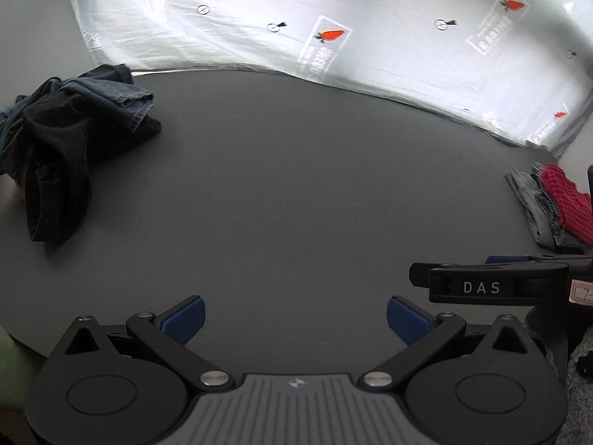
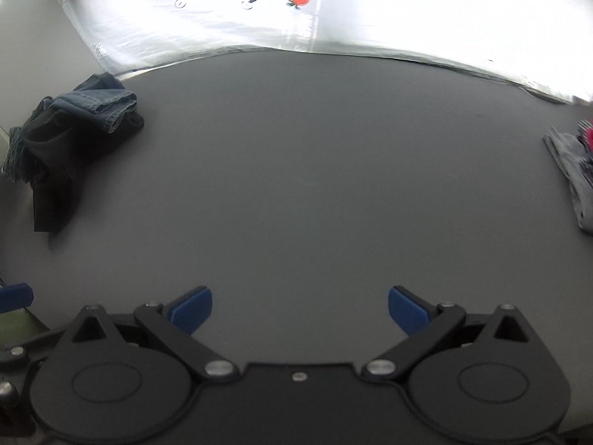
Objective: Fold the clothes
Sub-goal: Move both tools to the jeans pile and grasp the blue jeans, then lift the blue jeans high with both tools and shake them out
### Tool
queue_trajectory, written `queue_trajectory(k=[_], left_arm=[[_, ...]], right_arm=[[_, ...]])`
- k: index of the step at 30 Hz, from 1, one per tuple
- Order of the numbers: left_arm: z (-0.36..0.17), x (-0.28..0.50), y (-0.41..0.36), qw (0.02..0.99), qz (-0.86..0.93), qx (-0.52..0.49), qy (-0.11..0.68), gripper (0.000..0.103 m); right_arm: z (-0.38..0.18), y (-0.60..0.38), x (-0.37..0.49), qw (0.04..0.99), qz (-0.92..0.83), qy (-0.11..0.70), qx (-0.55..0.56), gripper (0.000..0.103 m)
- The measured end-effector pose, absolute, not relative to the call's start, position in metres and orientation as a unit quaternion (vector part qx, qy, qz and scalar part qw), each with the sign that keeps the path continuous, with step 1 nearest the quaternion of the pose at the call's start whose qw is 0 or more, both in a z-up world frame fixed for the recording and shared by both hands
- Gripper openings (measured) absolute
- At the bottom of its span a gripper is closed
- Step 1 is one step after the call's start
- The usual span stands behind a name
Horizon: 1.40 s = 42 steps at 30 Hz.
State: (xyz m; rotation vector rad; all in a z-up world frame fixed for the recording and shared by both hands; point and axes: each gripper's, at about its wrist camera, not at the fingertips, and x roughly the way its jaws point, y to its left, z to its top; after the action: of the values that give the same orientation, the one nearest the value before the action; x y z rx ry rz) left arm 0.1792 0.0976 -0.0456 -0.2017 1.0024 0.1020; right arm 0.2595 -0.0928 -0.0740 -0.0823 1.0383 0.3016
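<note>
A heap of unfolded clothes, black cloth with blue denim on top, lies at the far left of the dark grey table; it also shows in the right wrist view. My left gripper is open and empty above the table's near part. My right gripper is open and empty too. In the left wrist view the right gripper's black finger marked DAS reaches in from the right. Both grippers are well apart from the heap.
A stack of clothes, red knit on grey cloth, lies at the table's right edge and shows in the right wrist view. A white sheet with carrot prints hangs behind the table. A grey wall stands at the left.
</note>
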Motion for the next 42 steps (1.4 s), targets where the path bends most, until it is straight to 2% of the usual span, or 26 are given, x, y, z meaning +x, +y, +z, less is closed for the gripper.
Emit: queue_trajectory(k=[7,11,14,16,18,21,24,27,30,33,34,35,37,42], left_arm=[[-0.055,0.211,0.186,0.846,0.129,-0.189,0.482,0.102],[-0.057,0.23,0.264,0.846,0.165,-0.231,0.452,0.101],[-0.059,0.247,0.325,0.849,0.204,-0.234,0.428,0.096],[-0.062,0.257,0.367,0.852,0.231,-0.229,0.41,0.092],[-0.069,0.26,0.401,0.858,0.262,-0.213,0.387,0.082],[-0.076,0.271,0.456,0.859,0.304,-0.209,0.356,0.08],[-0.09,0.282,0.512,0.843,0.339,-0.235,0.346,0.08],[-0.099,0.288,0.548,0.823,0.378,-0.25,0.342,0.08],[-0.108,0.293,0.566,0.81,0.397,-0.261,0.343,0.08],[-0.108,0.298,0.573,0.804,0.405,-0.268,0.343,0.08],[-0.106,0.298,0.57,0.805,0.406,-0.263,0.343,0.08],[-0.104,0.299,0.568,0.807,0.406,-0.258,0.344,0.08],[-0.097,0.299,0.56,0.811,0.406,-0.245,0.343,0.08],[-0.059,0.29,0.523,0.84,0.392,-0.222,0.303,0.081]], right_arm=[[-0.082,-0.008,0.324,0.845,0.215,0.482,-0.082,0.102],[-0.076,0.065,0.348,0.862,0.252,0.427,-0.109,0.099],[-0.067,0.134,0.365,0.876,0.272,0.371,-0.144,0.097],[-0.061,0.181,0.38,0.881,0.286,0.343,-0.157,0.092],[-0.057,0.228,0.393,0.88,0.305,0.318,-0.176,0.077],[-0.053,0.299,0.411,0.871,0.347,0.278,-0.207,0.059],[-0.049,0.368,0.43,0.846,0.412,0.257,-0.218,0.057],[-0.057,0.428,0.443,0.809,0.473,0.269,-0.223,0.058],[-0.079,0.481,0.449,0.765,0.514,0.29,-0.258,0.06],[-0.087,0.492,0.446,0.763,0.523,0.278,-0.258,0.06],[-0.086,0.49,0.446,0.766,0.524,0.277,-0.248,0.042],[-0.083,0.484,0.445,0.775,0.52,0.273,-0.233,0.014],[-0.072,0.467,0.437,0.797,0.508,0.242,-0.218,0.013],[-0.022,0.396,0.384,0.864,0.425,0.059,-0.262,0.01]])
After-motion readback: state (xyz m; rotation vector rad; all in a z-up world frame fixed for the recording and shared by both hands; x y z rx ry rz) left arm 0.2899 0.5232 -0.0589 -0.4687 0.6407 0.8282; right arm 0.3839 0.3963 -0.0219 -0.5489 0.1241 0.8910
